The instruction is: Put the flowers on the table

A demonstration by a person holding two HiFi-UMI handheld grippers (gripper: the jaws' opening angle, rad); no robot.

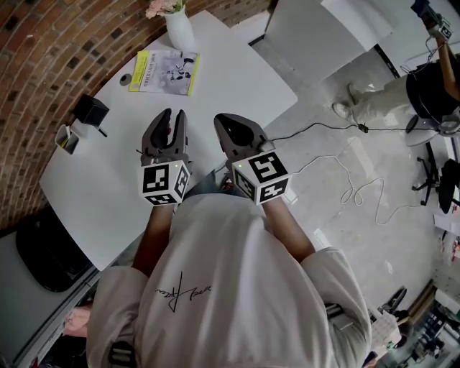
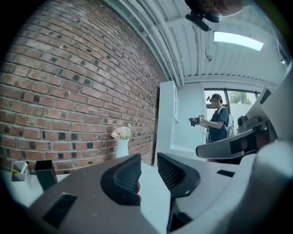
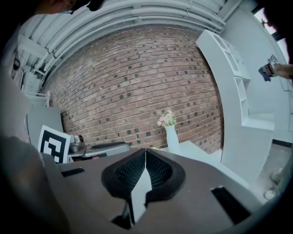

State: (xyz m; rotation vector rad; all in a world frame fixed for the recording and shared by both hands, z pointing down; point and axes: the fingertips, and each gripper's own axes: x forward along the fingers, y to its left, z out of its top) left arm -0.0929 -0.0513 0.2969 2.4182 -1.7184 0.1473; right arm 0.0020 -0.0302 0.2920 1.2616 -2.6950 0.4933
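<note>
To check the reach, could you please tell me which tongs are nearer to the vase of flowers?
Left. The left tongs hover over the table, nearly in line with the vase of flowers; the right tongs are further right, at the table's edge.

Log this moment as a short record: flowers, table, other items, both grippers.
flowers: pink bunch, upright in a white vase at the table's far end
table: white top
other items: booklet, black box, small cup
left gripper: fingers apart, nothing between them
right gripper: fingers together, empty
contact: neither gripper touches the vase; both are at the near edge
</note>
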